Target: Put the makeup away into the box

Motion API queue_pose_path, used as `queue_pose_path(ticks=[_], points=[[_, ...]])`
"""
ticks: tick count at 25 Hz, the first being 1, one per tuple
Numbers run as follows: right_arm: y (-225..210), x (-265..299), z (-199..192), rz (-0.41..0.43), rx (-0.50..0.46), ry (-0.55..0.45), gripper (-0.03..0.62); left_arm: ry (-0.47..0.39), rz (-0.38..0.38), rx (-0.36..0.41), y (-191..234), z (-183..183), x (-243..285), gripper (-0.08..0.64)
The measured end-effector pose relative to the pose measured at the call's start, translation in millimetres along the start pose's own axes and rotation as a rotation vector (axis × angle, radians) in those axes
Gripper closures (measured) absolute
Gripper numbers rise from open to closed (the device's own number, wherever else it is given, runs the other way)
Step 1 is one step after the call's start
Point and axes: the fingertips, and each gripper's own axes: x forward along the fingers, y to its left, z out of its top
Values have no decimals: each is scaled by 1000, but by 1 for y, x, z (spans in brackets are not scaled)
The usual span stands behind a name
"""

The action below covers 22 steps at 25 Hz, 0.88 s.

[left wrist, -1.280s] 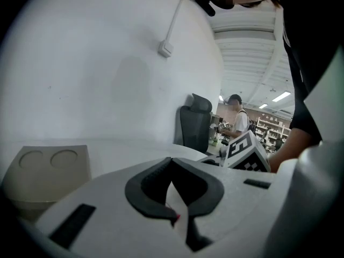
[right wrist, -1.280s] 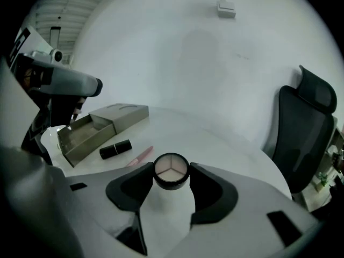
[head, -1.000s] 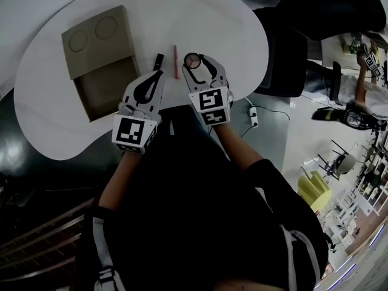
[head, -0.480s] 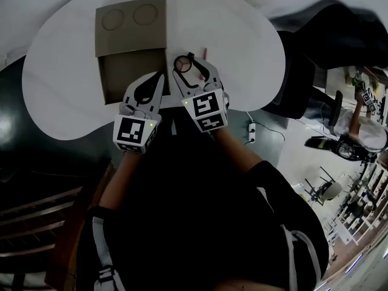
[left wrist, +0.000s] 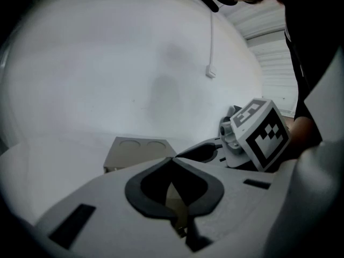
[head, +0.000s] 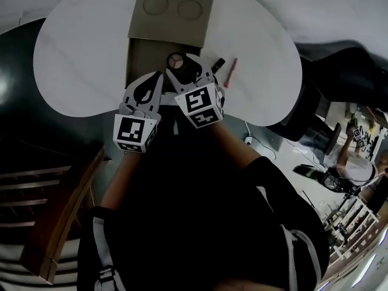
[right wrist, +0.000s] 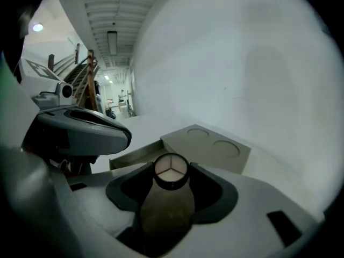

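The round compact (head: 176,60) sits clamped at the tips of the right gripper (head: 182,66), over the open tray of the cardboard box (head: 140,53) in the upper centre. The left gripper (head: 159,75) is beside it – jaws together, empty. A black tube (head: 218,65) and a pink pencil (head: 230,73) lie right of the box on the rounded white table (head: 79,59). Dark floor and wooden stairs (head: 60,223) show at lower left.

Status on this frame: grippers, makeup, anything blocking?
Left gripper shut, empty. Right gripper shut on round compact, over the open box. Black tube and pink pencil on the table; nothing blocking.
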Motion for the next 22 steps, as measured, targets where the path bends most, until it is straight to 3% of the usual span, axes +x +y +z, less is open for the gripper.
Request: queue_pose_path(ticks=[7,13,22], points=[[33,49,2,88,-64,49,362,30,112,-61,45,-21,-20,557],[48,83,-7,119,-99,100,362,54,139,-93,67,-38,-24,557],[58,109,-24,173,-77,239,360,78,151,-129,82,-49,-24,557]])
